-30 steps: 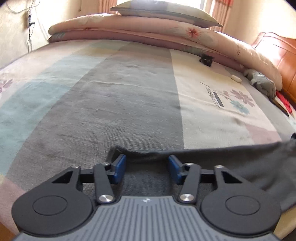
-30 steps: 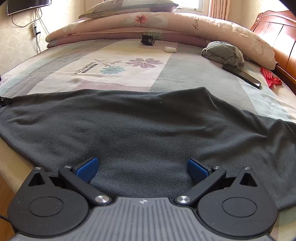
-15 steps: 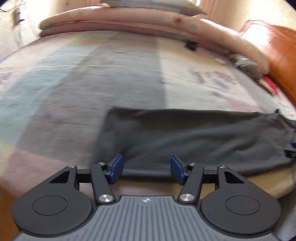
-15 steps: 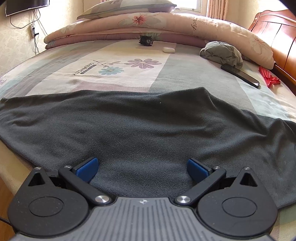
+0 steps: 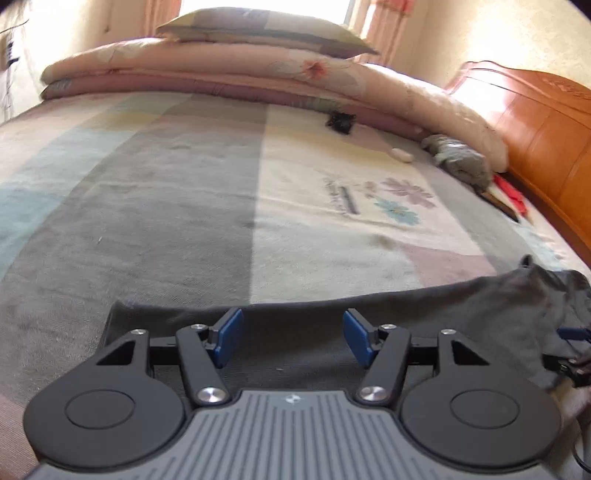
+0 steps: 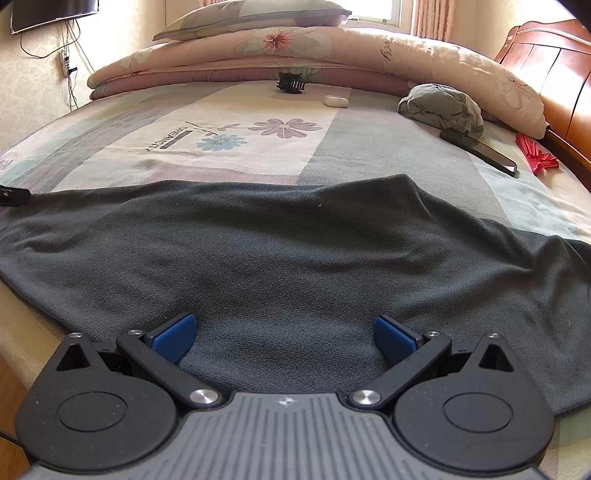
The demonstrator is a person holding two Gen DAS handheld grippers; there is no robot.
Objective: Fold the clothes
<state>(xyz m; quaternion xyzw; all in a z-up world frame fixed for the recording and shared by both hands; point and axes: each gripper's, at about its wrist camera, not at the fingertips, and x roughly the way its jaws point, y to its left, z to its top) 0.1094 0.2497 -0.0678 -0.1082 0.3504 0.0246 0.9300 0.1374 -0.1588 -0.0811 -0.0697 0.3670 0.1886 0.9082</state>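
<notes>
The garment (image 6: 280, 258), dark grey, lies spread flat across the near edge of the bed (image 6: 369, 155), its near hem at the mattress edge. The left gripper (image 5: 291, 341) hovers over the garment's left end with its blue pads (image 5: 225, 341) apart; its jaws have just been opening, and the cloth lies under them, not pinched. The right gripper (image 6: 284, 338) sits over the garment's near hem with its jaws spread wide, nothing pressed between them. Further back on the patterned cover are a black hair clip (image 6: 291, 83), a small white case (image 6: 336, 101), a bundled grey cloth (image 6: 443, 107), a black phone (image 6: 480, 151) and a red fan (image 6: 535, 155). A folded quilt (image 6: 332, 51) and pillow (image 6: 251, 16) lie at the far side, beside a wooden headboard (image 6: 554, 74).
</notes>
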